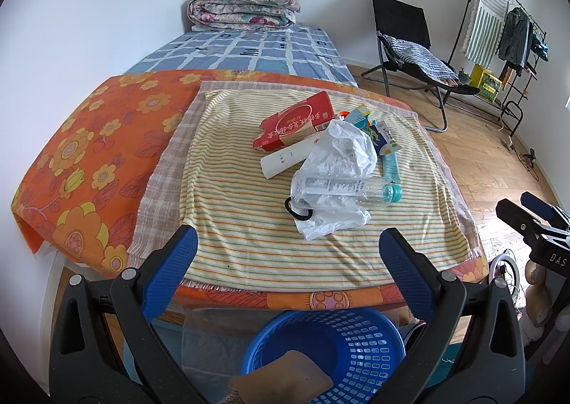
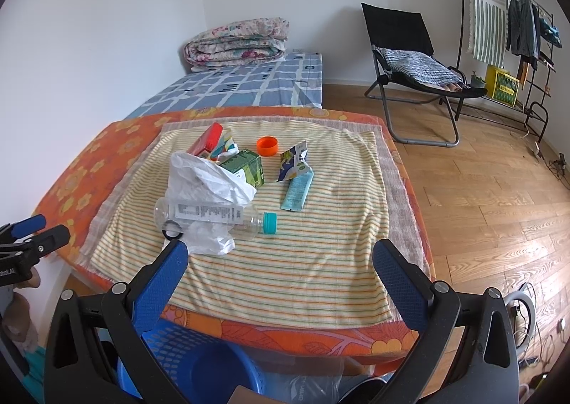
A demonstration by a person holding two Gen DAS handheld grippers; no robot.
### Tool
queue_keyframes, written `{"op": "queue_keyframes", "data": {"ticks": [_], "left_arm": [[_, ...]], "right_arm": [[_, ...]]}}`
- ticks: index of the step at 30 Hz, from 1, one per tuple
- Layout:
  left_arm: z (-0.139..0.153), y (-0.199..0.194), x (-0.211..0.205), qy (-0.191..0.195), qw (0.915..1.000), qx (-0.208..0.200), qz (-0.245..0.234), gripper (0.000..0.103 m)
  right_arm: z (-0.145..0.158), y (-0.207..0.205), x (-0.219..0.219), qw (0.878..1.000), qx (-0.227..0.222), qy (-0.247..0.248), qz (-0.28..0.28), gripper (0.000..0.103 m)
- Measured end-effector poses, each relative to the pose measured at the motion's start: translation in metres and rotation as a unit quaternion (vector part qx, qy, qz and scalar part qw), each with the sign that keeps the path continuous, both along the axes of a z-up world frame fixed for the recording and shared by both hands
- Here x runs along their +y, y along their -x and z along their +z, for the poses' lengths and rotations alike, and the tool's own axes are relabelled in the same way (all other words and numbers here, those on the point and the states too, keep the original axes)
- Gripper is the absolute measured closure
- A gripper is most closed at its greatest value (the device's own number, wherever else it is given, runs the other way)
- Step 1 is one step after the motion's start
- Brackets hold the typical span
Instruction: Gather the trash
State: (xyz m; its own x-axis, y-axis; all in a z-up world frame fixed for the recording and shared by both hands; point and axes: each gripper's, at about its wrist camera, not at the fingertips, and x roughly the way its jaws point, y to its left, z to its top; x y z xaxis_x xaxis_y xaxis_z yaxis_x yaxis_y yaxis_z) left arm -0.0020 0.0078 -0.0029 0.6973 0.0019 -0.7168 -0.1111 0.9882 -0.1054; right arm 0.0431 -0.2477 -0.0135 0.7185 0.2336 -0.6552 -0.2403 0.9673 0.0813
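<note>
Both empty, fingers spread wide: left gripper (image 1: 286, 244) and right gripper (image 2: 279, 258) hovering just short of the trash pile around the clear bottle (image 2: 217, 217) (probably readying a first pick), blue basket (image 1: 322, 350) waiting below the bottle's table edge.

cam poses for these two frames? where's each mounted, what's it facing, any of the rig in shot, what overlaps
Left wrist: on the left gripper, jaws open, over the blue basket, facing the striped cloth and the bed beyond; the right gripper shows at the right edge.
Right wrist: on the right gripper, jaws open, further right, same heading; the left gripper shows at the left edge.
Shared: the clear bottle, white plastic bag, red box, folding chair.
</note>
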Motion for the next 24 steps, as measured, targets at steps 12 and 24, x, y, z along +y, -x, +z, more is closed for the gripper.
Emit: {"op": "queue_keyframes", "data": {"ticks": [12,24], "left_arm": [[0.0001,-0.0006,0.0007,0.000,1.0000,0.002,0.000,0.000],[0.0001,-0.0009,0.0012,0.001,1.0000,0.003,0.001,0.000]], "right_arm": [[-0.0024,0.0005,-0.0010,1.000,0.001,0.001,-0.001,0.000],[-0.0027,0.0000,-0.0008,1.000,0.001,0.002,-0.001,0.000]]}}
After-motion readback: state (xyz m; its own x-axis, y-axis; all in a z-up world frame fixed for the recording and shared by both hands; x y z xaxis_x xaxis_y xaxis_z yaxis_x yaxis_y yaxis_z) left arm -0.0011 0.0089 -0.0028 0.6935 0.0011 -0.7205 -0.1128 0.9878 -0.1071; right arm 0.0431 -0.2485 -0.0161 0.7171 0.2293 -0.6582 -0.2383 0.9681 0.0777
